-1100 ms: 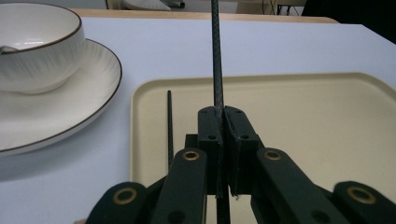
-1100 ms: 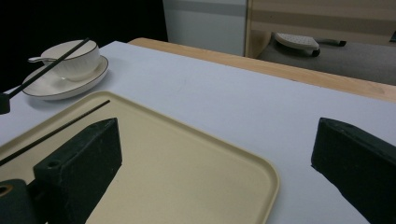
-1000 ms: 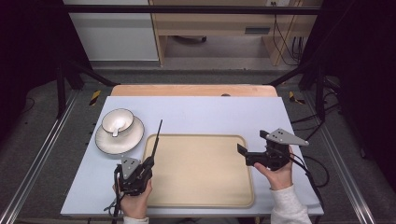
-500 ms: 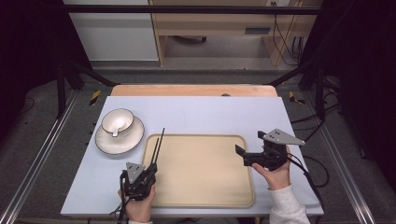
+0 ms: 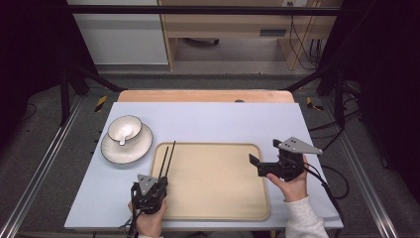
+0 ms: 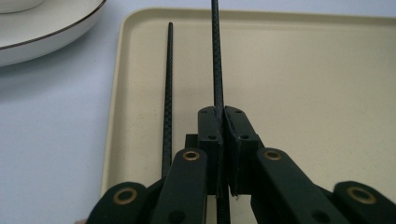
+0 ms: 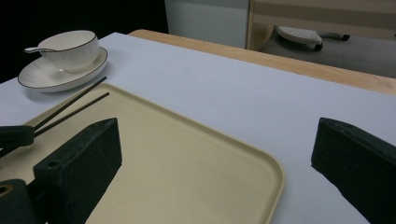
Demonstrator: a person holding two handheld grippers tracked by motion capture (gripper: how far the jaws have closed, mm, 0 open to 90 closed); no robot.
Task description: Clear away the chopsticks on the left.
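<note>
Here the left gripper (image 5: pixel 157 184) sits low at the near left corner of the beige tray (image 5: pixel 213 198), held in the person's left hand (image 5: pixel 147 220); its jaws are pressed together on one black chopstick (image 6: pixel 216 70), which runs out between the pads and away over the tray, as the left gripper view shows plainly; a second chopstick (image 6: pixel 168 93) lies just beside the first, to its left in that view, passing outside the jaws and resting along the tray's left part near the rim; whether this second one touches the gripper's body lower down I cannot tell; in the high view the two chopsticks (image 5: pixel 167 157) appear as a pair of thin dark lines, close together, pointing away from the person and ending just past the tray's far left edge; beyond their tips, on the pale blue surface (image 5: pixel 223 119), stands a white saucer (image 5: pixel 119 151) carrying a small white bowl (image 5: pixel 125 130) with a spoon (image 5: pixel 124 137) in it, near the tray but apart from it; the right gripper (image 5: pixel 270 161) is held in the right hand (image 5: pixel 292 186) at the tray's right edge, pointing across toward the left; its jaws stand wide apart with nothing between them, and the right gripper view looks through that gap over the tray's corner to the saucer and bowl in the distance.
</note>
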